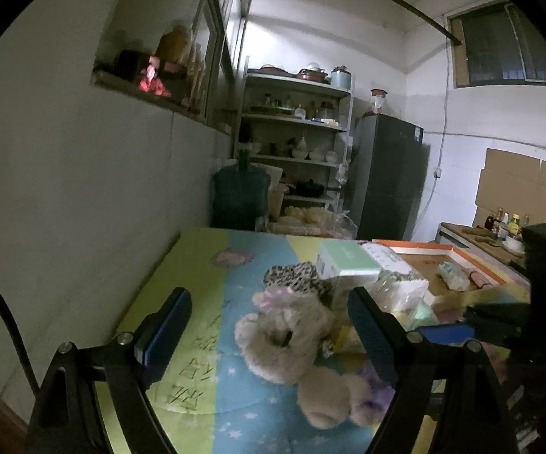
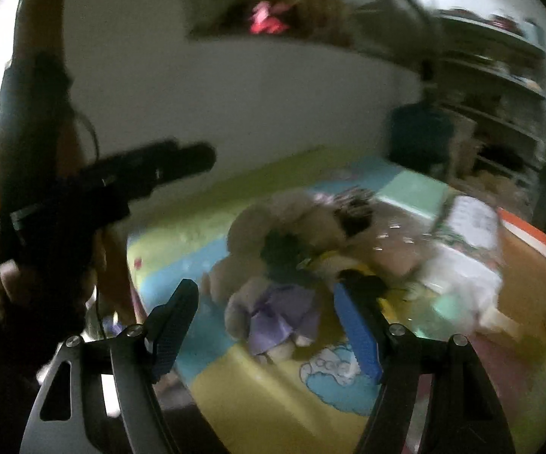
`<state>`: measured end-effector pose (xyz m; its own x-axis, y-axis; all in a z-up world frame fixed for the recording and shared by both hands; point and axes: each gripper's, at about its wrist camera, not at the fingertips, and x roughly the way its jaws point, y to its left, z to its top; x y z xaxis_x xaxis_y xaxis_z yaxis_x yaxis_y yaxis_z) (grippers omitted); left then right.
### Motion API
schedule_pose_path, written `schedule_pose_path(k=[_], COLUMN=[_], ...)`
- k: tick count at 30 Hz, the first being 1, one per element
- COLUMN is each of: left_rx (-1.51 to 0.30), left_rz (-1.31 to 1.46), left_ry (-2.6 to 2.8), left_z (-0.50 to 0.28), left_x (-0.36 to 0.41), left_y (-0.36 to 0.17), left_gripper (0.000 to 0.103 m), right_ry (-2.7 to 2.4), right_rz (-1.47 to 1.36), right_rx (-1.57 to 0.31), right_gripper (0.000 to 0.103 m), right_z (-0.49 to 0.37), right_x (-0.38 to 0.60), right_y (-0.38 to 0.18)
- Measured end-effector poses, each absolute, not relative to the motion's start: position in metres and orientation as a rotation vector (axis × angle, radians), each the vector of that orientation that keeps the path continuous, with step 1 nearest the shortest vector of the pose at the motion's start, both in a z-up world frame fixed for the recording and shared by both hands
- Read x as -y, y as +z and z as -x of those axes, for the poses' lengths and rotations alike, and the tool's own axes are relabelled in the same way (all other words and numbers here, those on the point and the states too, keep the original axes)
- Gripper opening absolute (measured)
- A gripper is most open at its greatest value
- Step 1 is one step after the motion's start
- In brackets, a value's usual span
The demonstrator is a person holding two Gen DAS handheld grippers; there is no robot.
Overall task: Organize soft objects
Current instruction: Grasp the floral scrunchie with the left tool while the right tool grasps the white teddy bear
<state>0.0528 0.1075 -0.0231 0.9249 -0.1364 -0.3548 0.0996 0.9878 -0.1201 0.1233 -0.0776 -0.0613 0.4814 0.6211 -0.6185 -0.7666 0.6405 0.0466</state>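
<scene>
The left gripper [image 1: 269, 336] has its jaws wide apart, with nothing between them that they squeeze. A fluffy toy bear [image 1: 288, 336] lies on the colorful mat [image 1: 197, 265] on the desk, in the gap between the jaws but not touching them. Just behind the bear are a spotted cloth [image 1: 295, 276], a pale green box [image 1: 345, 261] and a clear bag [image 1: 394, 280].

The right gripper [image 2: 269, 329] also has its jaws wide apart and holds nothing. The bear [image 2: 273, 265] lies in front of it, and its purple dress [image 2: 276, 317] shows well here.

The left view is sharp and shows shelves [image 1: 295, 121] and a fridge [image 1: 386, 174] at the back. The right view is blurry, but it shows the left gripper [image 2: 129, 181] from the side.
</scene>
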Motion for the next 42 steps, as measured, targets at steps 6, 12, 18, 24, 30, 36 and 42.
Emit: schedule_pose_path(k=[6,12,18,24,30,36,42], left_rx=[-0.401,-0.414,-0.464,-0.526,-0.583,-0.584,-0.547], left_rz=[0.133,0.138,0.058,0.044,0.073,0.08,0.102], left_ry=[-0.153,-0.211,-0.265,-0.302,-0.325,-0.291,-0.253], left_z=[-0.058,-0.063,-0.078,-0.104,-0.115,-0.113,-0.105], left_x=[-0.124,-0.122,-0.097,-0.083,-0.08,-0.083,-0.088], left_y=[-0.033,-0.038,-0.047,-0.06,-0.075,-0.08,-0.073], left_gripper=[0.085,0.085,0.085,0.074,0.047,0.013,0.009], right_ry=[0.956,1.039,1.056,1.048,1.027,0.975,0.899], right_rz=[0.39,0.608,0.682,0.546,0.448,0.325,0.163], right_rx=[-0.703,-0.764,-0.83,-0.89,-0.885,-0.894,-0.889], right_gripper=[0.076,0.076,0.075,0.054,0.053,0.053,0.053], right_z=[-0.147,-0.156,-0.153,-0.15,-0.133,-0.125,-0.134], right_x=[0.053,0.031,0.02,0.037,0.058,0.068,0.091], right_y=[-0.073,-0.089,-0.108,-0.111,-0.111,-0.115,-0.111])
